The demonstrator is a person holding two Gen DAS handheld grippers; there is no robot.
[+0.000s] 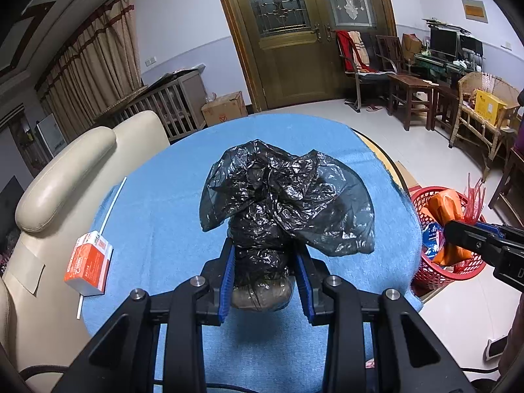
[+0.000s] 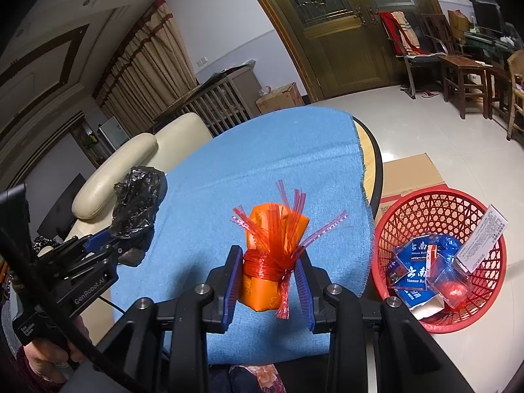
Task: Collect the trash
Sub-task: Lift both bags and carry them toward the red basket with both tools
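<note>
Far left on the blue cloth (image 1: 157, 229): an orange-and-white carton (image 1: 87, 267) with a white straw, lying flat near the cloth's left edge, not yet collected; beside that edge, a cream sofa arm (image 1: 65, 183), so little room on that side; next, the left gripper (image 1: 266, 268) closed around the lower part of a black plastic bag bundle (image 1: 281, 203), apparently lifted over the cloth; further right, the right gripper (image 2: 267, 275) clamped on an orange packet bound in red netting (image 2: 271, 255), above the cloth's right part; past the frayed cloth edge and the table rim (image 2: 376, 170), a red basket (image 2: 406, 199) on the floor, already holding blue cartons and wrappers; so part done, two pieces in hand, one carton left; open tiled floor around the basket, free path rightward over the rim.
</note>
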